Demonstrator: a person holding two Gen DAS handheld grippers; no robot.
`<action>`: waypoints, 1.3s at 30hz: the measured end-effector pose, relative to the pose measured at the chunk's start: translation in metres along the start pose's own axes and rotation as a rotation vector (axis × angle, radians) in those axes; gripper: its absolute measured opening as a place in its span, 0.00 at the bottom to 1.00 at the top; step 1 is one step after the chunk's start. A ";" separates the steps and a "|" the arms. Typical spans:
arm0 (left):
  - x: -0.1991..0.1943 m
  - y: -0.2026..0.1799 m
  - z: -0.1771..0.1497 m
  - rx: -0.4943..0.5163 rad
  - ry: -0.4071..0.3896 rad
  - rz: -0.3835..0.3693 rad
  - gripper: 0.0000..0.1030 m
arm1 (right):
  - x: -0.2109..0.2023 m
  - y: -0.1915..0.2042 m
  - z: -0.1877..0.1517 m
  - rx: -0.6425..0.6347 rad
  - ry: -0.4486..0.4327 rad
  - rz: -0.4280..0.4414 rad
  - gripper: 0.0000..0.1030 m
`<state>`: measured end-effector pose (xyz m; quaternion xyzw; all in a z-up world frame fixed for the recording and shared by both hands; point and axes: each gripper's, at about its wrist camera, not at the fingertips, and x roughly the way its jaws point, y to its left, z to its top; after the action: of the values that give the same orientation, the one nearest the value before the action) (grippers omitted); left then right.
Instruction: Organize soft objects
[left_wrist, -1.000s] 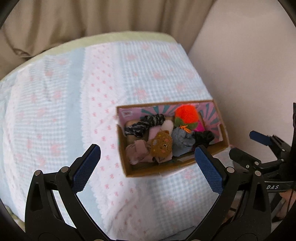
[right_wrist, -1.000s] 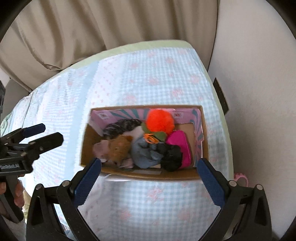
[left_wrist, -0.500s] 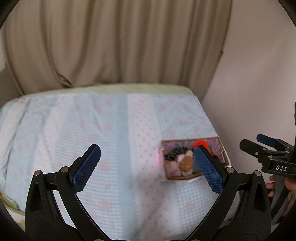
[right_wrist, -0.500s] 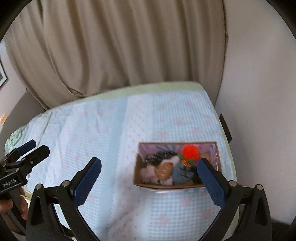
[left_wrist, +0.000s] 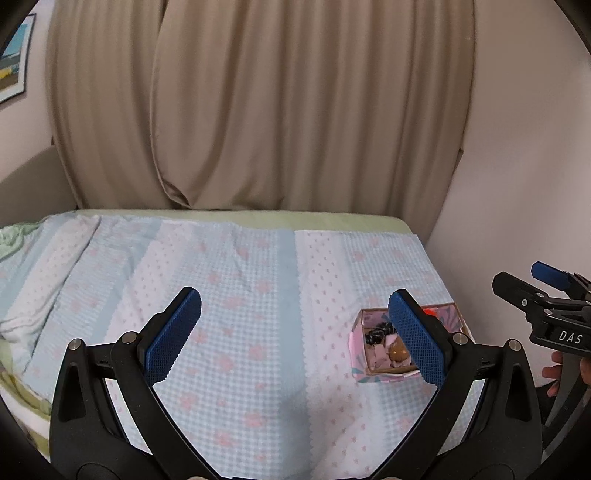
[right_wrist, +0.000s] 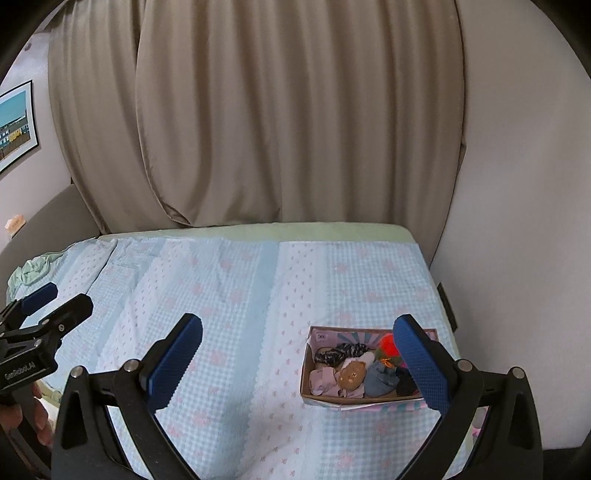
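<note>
Beige curtains (right_wrist: 295, 110) are hanging behind a bed (right_wrist: 240, 295) covered in a pale blue and white checked blanket with pink flowers; a white wall is running along its right side.

We are looking at a cardboard box (right_wrist: 365, 398) sitting on the blanket near the bed's right edge, close to the wall. Its long axis is running left to right across both views, roughly parallel to the near edge of the bed.

Relation for the next move: in the right wrist view the box is lying ahead, below and to the right of centre, partly behind the right-hand finger. In the left wrist view the box (left_wrist: 360, 354) is lying further off to the right, again half hidden by a finger. We are judging the right gripper (right_wrist: 306, 362) the nearer one; the left gripper (left_wrist: 295, 332) would be reaching across.

Fingers: both pairs are spread wide, holding nothing. The right gripper is also showing at the edge of the left view, a hand (left_wrist: 557, 376) on its handle.

Contents of the box, packed together and touching:
- black-and-white twisted fabric (right_wrist: 340, 352) at the back left
- pink cloth (right_wrist: 321, 382) at the front left
- brown round plush (right_wrist: 352, 374) beside it
- grey-blue cloth (right_wrist: 378, 376) in the middle
- orange-red pompom (right_wrist: 386, 343) at the back
- dark cloth (right_wrist: 406, 382), mostly hidden by the finger

Everything soft we can see is lying inside the box; nothing loose is showing on the blanket except a crumpled green cloth (right_wrist: 33, 273) at the far left.
</note>
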<state>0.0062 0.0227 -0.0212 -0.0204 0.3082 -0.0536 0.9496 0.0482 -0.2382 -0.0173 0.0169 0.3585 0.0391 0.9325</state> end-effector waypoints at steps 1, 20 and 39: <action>-0.001 -0.001 -0.001 0.004 -0.003 -0.001 0.98 | -0.002 0.003 -0.001 -0.002 -0.009 -0.006 1.00; -0.007 -0.008 0.001 0.032 -0.031 -0.002 0.98 | -0.011 0.009 0.000 0.022 -0.045 -0.056 1.00; -0.008 -0.010 0.002 0.033 -0.033 0.004 0.98 | -0.012 0.008 0.002 0.024 -0.048 -0.057 1.00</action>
<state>-0.0005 0.0139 -0.0141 -0.0052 0.2917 -0.0563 0.9548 0.0403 -0.2313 -0.0068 0.0190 0.3369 0.0077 0.9413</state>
